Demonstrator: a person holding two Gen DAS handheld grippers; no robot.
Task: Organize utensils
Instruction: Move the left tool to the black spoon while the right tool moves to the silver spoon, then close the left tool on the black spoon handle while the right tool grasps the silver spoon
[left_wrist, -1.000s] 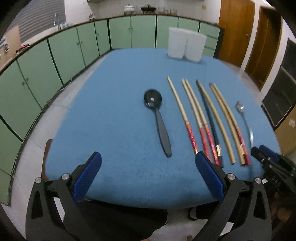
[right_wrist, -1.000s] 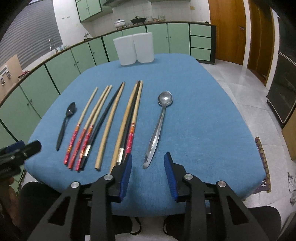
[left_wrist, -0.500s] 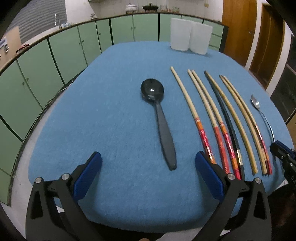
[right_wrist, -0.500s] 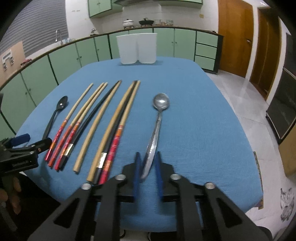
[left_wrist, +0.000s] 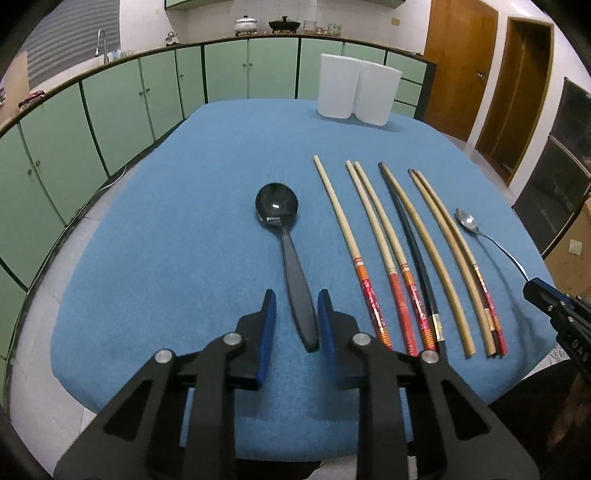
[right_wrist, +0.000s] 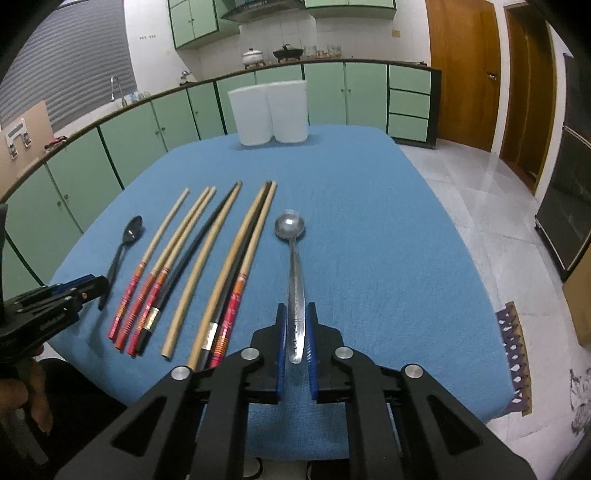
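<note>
A glossy black plastic spoon (left_wrist: 286, 236) lies on the fuzzy blue cloth of the tabletop (left_wrist: 177, 229), its tapered handle between the blue pads of the left claw (left_wrist: 294, 317), whose jaws are closing; a gap shows on the left side. The right claw (right_wrist: 295, 332) is closing and grips the flat handle of the steel spoon (right_wrist: 291, 251). Between the spoons lie slim bamboo and black chopsticks (right_wrist: 207, 258), side by side. Two white tubs (right_wrist: 267, 110) stand at the far edge, before green cabinets (left_wrist: 110, 107).
</note>
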